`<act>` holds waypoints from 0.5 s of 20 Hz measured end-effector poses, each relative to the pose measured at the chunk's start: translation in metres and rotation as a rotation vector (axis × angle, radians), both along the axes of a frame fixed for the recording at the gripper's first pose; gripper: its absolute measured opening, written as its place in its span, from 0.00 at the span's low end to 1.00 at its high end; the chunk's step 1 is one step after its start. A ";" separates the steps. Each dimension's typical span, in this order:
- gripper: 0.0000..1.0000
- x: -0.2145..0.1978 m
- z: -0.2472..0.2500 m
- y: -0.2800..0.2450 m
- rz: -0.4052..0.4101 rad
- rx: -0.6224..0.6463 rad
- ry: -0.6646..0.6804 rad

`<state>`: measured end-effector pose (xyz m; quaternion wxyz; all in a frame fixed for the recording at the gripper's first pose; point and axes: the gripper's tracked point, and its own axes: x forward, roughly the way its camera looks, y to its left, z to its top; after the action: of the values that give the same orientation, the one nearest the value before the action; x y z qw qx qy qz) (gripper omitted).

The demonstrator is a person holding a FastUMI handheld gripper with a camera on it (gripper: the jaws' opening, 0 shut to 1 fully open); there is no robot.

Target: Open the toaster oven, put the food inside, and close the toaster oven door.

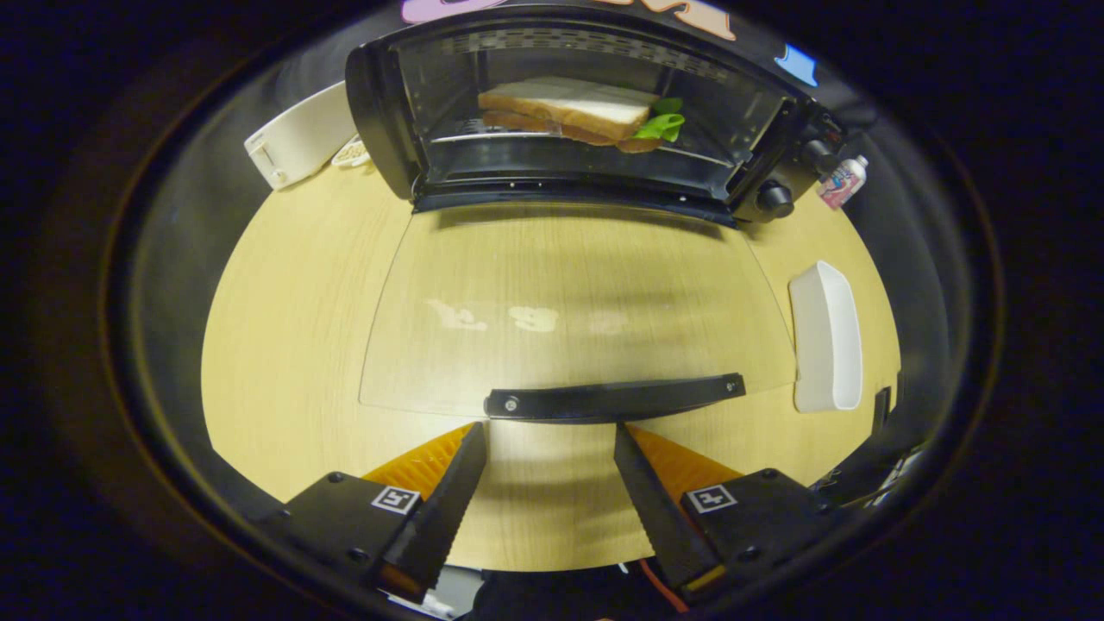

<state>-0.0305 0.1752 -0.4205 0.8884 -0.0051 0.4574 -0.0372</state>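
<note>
The gripper is released, its two serrated black fingers spread apart with bare wood showing between them, and nothing is held. The fingertips sit just short of the black door handle, one tip near its left end and the other under its middle; whether they touch it is hard to tell, since the fisheye flattens the gap. The handle runs along the near edge of the glass door, which lies folded down flat and open, the light wooden bench showing through it. Beyond the door stands the black toaster oven, its cavity open toward the fingers. Inside, on the wire rack, rests the sandwich: white bread slices with a green lettuce leaf sticking out at the right side. Two black knobs sit on the oven's right panel. To the left of the oven a white toaster stands on the bench, with a small dish of something pale between the two. To the right of the oven is a small pink-and-white bottle. Nearer, beside the right edge of the open door, lies an oblong white tray.
</note>
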 end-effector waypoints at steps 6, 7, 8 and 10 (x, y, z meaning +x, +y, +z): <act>0.96 0.011 0.016 0.003 -0.034 0.029 -0.031; 0.96 0.007 0.023 -0.001 -0.022 0.001 -0.039; 0.96 0.005 0.029 -0.003 -0.015 -0.024 -0.036; 0.95 0.007 0.039 -0.004 -0.021 -0.044 -0.050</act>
<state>-0.0238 0.1716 -0.3818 0.8989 -0.0188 0.4340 -0.0564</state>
